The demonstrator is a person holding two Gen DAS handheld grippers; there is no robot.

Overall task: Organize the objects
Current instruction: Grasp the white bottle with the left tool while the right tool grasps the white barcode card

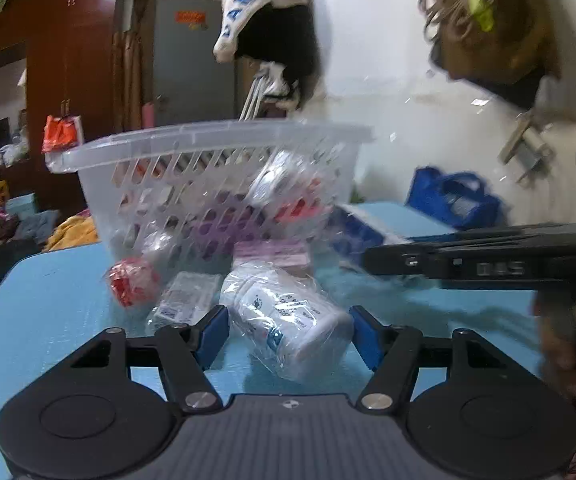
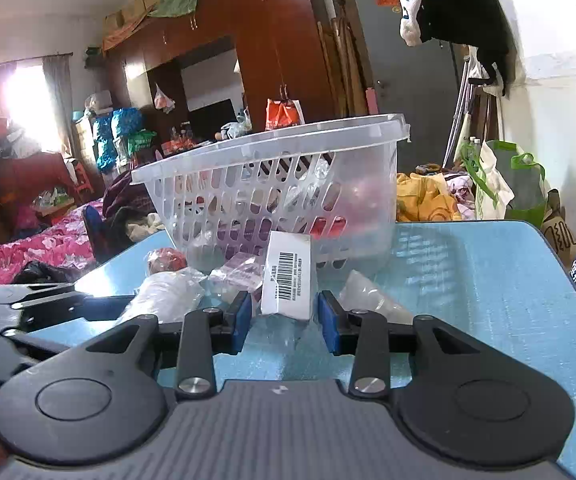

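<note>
The clear slotted basket (image 1: 216, 168) stood on the blue table (image 1: 48, 288), already holding several packets, so the loose items in front of it were likely meant to go in. Going left to right, a red wrapped item (image 1: 132, 286) lay just before it; then the left gripper (image 1: 288, 332) straddled a plastic-wrapped white bottle (image 1: 288, 328), pads not visibly pressing. The right gripper (image 2: 286, 322) pinched the wrapping of a white barcoded box (image 2: 288, 280), seemingly for lifting.

Wrapped white bottle (image 1: 288, 324), barcode box (image 2: 288, 276) and red packet (image 1: 132, 286) lie before the slotted clear basket (image 1: 208, 140).
</note>
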